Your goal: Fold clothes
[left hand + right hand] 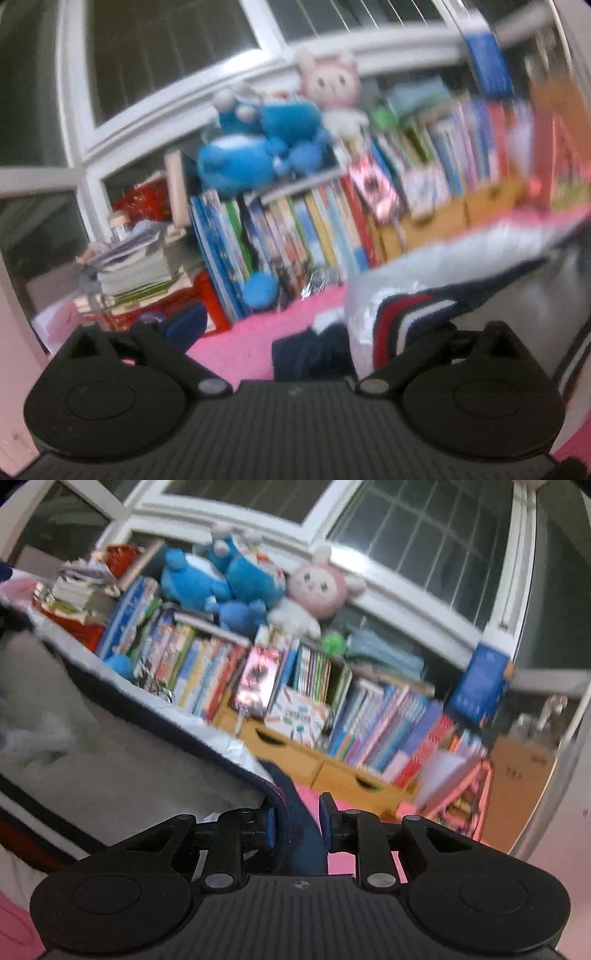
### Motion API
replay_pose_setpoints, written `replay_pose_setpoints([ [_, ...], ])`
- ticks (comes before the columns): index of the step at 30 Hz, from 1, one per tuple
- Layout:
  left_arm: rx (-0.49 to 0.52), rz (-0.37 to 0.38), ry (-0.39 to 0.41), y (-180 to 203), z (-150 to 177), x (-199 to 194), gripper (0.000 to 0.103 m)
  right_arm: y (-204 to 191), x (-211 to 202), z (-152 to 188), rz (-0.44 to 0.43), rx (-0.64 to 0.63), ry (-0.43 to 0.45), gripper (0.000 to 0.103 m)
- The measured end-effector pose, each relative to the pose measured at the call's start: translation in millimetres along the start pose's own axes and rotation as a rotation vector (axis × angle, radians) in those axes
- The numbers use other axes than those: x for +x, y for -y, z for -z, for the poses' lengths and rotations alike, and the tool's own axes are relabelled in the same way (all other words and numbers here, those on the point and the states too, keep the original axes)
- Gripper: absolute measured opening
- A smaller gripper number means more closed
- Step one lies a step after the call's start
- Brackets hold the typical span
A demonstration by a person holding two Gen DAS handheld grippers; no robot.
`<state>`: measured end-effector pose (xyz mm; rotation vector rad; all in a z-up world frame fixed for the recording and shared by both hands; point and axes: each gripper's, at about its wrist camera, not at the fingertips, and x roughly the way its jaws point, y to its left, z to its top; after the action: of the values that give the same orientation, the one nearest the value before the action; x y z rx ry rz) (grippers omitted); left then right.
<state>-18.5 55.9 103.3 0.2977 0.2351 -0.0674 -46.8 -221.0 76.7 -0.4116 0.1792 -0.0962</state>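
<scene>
Left gripper [295, 328]: I see jaws spread wide, nothing clamped; garment [413, 314] lies just beyond on the pink bedding [258, 332].
Right gripper [295, 821]: I clamp the garment's navy hem [299, 834], bookshelf [295, 709] behind.
Technique: I judge steady tension, both corners level, gives a clean fold.

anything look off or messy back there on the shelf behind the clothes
Yes. The paper stack at the bookshelf's end is heaped unevenly, loose sheets sticking out. A pink-and-black book leans face-out against the upright spines. The blue plush toys lie slumped in a heap on top of the books. Nothing looks damaged or spilled.
</scene>
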Motion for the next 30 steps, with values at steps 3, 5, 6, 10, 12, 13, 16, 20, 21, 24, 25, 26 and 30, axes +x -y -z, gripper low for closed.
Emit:
replay_pose_setpoints([
  [3, -0.09, 0.077, -0.03, -18, -4, -7, 0.101, 5, -13, -9, 0.007, 0.022, 0.032, 0.027],
  [5, -0.097, 0.109, -0.076, -20, 5, -8, 0.101, 10, -19, -11, 0.01, 0.032, 0.029, 0.031],
  [6, -0.097, 0.123, -0.1, -20, 10, -8, 0.101, 11, -21, -10, 0.008, 0.034, 0.019, 0.032],
  [10, -0.078, 0.147, -0.198, -15, 36, -9, 0.101, 9, -26, -1, -0.007, 0.032, -0.035, 0.033],
  [12, -0.076, 0.171, -0.224, -11, 43, -14, 0.101, 7, -26, 3, -0.01, 0.036, -0.054, 0.032],
  [13, -0.074, 0.182, -0.234, -9, 46, -16, 0.101, 6, -26, 4, -0.011, 0.041, -0.061, 0.032],
  [16, -0.07, 0.218, -0.265, -2, 54, -23, 0.103, 5, -25, 2, -0.019, 0.069, -0.067, 0.031],
  [20, -0.034, 0.266, -0.255, 28, 52, -18, 0.103, 1, -22, -2, -0.031, 0.083, -0.064, 0.031],
  [21, -0.024, 0.264, -0.255, 36, 53, -12, 0.103, 0, -22, -2, -0.029, 0.083, -0.064, 0.031],
  [24, 0.056, 0.146, -0.247, 54, 61, 8, 0.103, -2, -23, -1, -0.007, 0.077, -0.064, 0.031],
  [25, 0.074, 0.102, -0.241, 53, 64, 11, 0.103, -1, -24, 0, 0.006, 0.074, -0.068, 0.031],
  [26, 0.085, 0.063, -0.233, 50, 67, 12, 0.103, 1, -25, 1, 0.019, 0.071, -0.074, 0.031],
  [30, 0.049, -0.002, -0.233, 15, 69, 4, 0.103, 14, -25, 15, 0.044, 0.075, -0.116, 0.031],
])
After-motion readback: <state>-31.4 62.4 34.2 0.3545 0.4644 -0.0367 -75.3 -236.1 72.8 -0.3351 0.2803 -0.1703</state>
